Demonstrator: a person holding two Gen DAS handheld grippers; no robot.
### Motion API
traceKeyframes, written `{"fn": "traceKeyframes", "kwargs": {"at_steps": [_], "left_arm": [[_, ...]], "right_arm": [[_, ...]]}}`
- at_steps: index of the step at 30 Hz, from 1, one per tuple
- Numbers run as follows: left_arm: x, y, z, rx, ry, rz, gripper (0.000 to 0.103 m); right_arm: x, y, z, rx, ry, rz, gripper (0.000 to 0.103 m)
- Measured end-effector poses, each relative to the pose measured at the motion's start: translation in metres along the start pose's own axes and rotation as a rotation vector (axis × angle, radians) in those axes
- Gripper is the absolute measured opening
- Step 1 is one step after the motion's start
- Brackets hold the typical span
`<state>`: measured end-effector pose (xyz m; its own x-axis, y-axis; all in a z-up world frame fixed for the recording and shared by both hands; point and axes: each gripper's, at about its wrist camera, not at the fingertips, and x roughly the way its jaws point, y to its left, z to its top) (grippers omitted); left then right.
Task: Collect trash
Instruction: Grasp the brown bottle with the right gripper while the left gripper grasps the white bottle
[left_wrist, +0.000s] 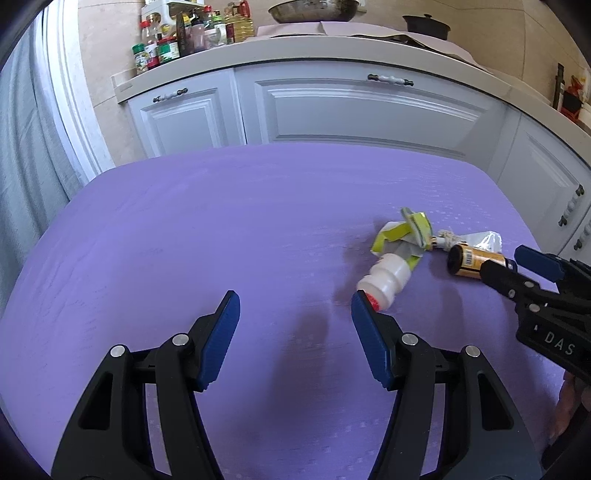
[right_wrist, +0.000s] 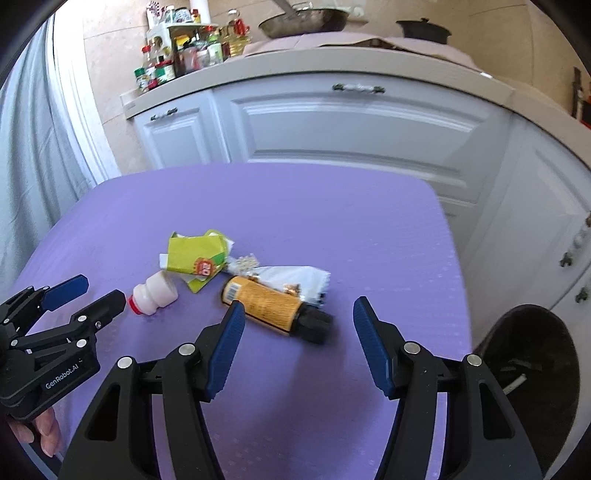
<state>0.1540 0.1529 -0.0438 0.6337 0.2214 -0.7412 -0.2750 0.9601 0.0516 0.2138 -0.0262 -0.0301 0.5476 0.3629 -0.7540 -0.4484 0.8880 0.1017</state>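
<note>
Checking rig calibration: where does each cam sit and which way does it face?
Left wrist: on the left gripper, angled down over the purple table toward the white cabinets; own jaws open, right gripper at right.
Right wrist: on the right gripper, same heading; own jaws open above the orange can, left gripper and fingers at left.
Shared: white bottle, green carton, can, cabinets.

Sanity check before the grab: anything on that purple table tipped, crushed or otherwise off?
Yes. A small white bottle with a red cap and an orange can with a black cap both lie on their sides. Behind them sit a crumpled yellow-green carton and a torn silver wrapper. No spill visible.
</note>
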Motion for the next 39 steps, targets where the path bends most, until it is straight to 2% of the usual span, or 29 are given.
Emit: {"fn": "traceKeyframes", "kwargs": {"at_steps": [7,12,16,19,20,21,33,34,35,39], "left_arm": [[0.001,0.013,-0.001,-0.022,0.001,0.006,0.061],[0.004,0.019,-0.003,-0.037,0.010,0.004,0.061],[0.003,0.020,-0.003,-0.044,0.008,0.000,0.061],[0.004,0.021,-0.004,-0.044,0.009,-0.003,0.061],[0.004,0.022,-0.004,-0.046,0.009,-0.004,0.061],[0.004,0.022,-0.004,-0.047,0.009,-0.003,0.061],[0.003,0.024,-0.003,-0.052,0.006,0.001,0.061],[0.003,0.025,-0.004,-0.051,0.005,0.000,0.061],[0.003,0.025,-0.004,-0.050,0.005,-0.002,0.061],[0.003,0.021,-0.004,-0.043,0.005,-0.008,0.061]], "right_arm": [[-0.001,0.016,-0.011,-0.048,0.057,0.055,0.060],[-0.002,0.023,-0.009,-0.072,0.043,0.020,0.060],[0.004,0.026,-0.006,-0.088,0.057,0.027,0.059],[0.010,0.030,-0.007,-0.098,0.083,0.042,0.050],[0.011,0.031,-0.007,-0.101,0.090,0.047,0.042],[0.012,0.033,-0.009,-0.106,0.098,0.051,0.038],[0.021,0.045,0.002,-0.145,0.095,0.066,0.038],[0.022,0.047,0.002,-0.146,0.096,0.069,0.037],[0.023,0.048,0.002,-0.147,0.100,0.073,0.032],[0.019,0.048,-0.003,-0.139,0.088,0.073,0.029]]}}
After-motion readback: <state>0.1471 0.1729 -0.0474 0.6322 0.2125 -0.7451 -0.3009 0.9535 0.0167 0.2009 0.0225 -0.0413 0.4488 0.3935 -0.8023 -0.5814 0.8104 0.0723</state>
